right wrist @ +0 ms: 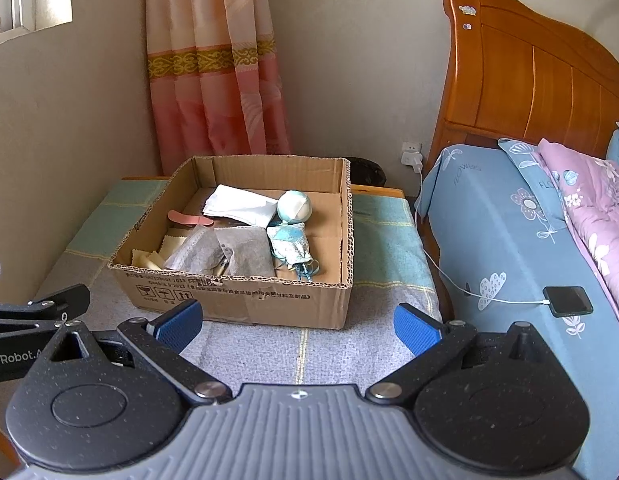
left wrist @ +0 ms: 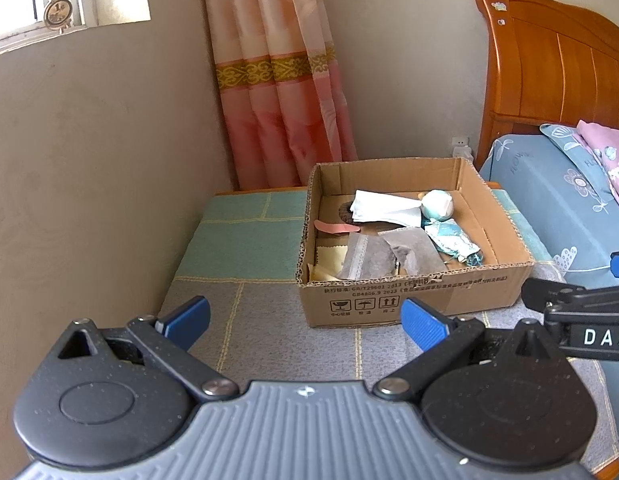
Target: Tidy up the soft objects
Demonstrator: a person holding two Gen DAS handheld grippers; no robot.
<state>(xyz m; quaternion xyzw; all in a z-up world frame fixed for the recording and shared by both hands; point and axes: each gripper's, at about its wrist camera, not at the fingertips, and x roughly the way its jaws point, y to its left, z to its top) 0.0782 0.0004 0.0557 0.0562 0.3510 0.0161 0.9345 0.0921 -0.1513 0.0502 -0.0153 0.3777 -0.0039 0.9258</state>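
Observation:
An open cardboard box [left wrist: 409, 292] [right wrist: 237, 296] stands on a cloth-covered low table. Inside lie a white folded cloth [left wrist: 379, 206] [right wrist: 239, 204], a pale teal ball [left wrist: 437, 205] [right wrist: 294, 207], a blue patterned pouch [left wrist: 455, 240] [right wrist: 289, 246], grey fabric pieces [left wrist: 385, 254] [right wrist: 225, 254], yellow cloths [left wrist: 329, 258] [right wrist: 153, 258] and a pink strip [left wrist: 335, 227] [right wrist: 189, 218]. My left gripper [left wrist: 305, 322] is open and empty, just short of the box's near wall. My right gripper [right wrist: 297, 326] is open too, with nothing between its fingers, in front of the box.
The table's grey and teal checked cloth [left wrist: 249, 320] [right wrist: 381, 248] borders a wall on the left. A bed with blue sheet [right wrist: 509, 240] and wooden headboard [right wrist: 529, 80] stands on the right, a charging phone [right wrist: 567, 301] on it. A pink curtain [left wrist: 277, 100] hangs behind.

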